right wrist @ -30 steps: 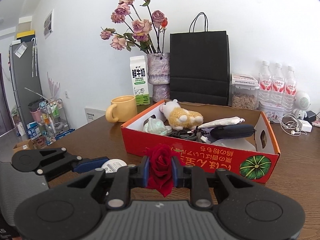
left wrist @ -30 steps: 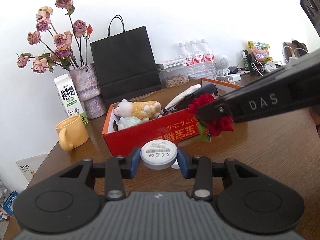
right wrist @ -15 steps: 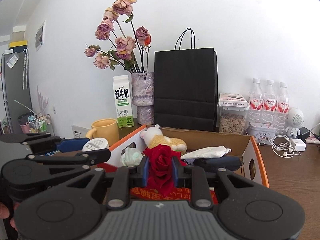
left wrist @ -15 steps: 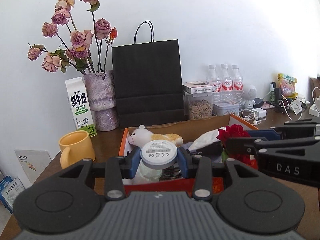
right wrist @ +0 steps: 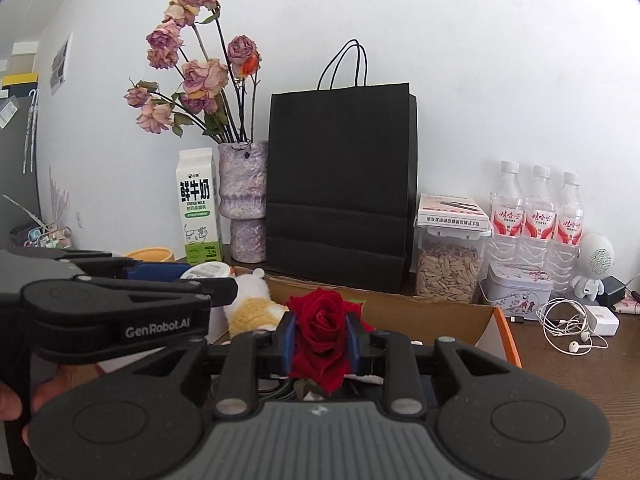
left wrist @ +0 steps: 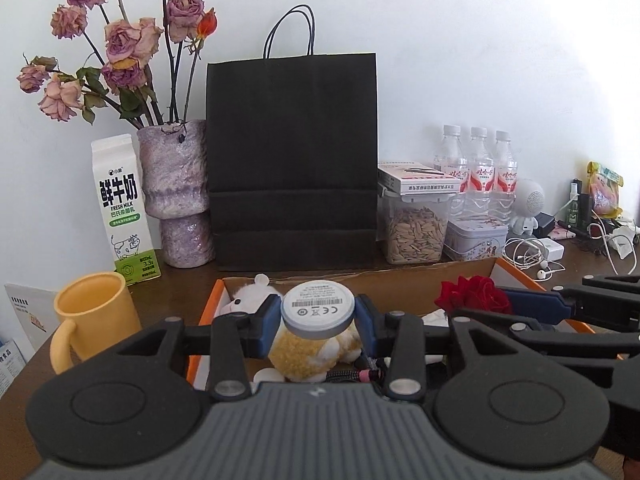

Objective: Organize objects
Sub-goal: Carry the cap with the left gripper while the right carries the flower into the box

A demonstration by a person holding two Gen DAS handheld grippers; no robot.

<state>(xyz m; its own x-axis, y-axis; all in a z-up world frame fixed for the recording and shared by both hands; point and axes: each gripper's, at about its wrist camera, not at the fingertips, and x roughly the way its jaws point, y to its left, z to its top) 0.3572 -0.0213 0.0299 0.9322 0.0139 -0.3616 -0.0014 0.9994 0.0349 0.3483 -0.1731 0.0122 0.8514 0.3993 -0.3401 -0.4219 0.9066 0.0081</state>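
Brown table (left wrist: 580, 264), box (right wrist: 500, 328) contents largely hidden

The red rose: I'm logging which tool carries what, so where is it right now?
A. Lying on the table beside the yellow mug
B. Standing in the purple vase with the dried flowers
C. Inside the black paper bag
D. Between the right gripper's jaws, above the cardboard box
D: the red rose sits between the blue pads of the right gripper, over the cardboard box.
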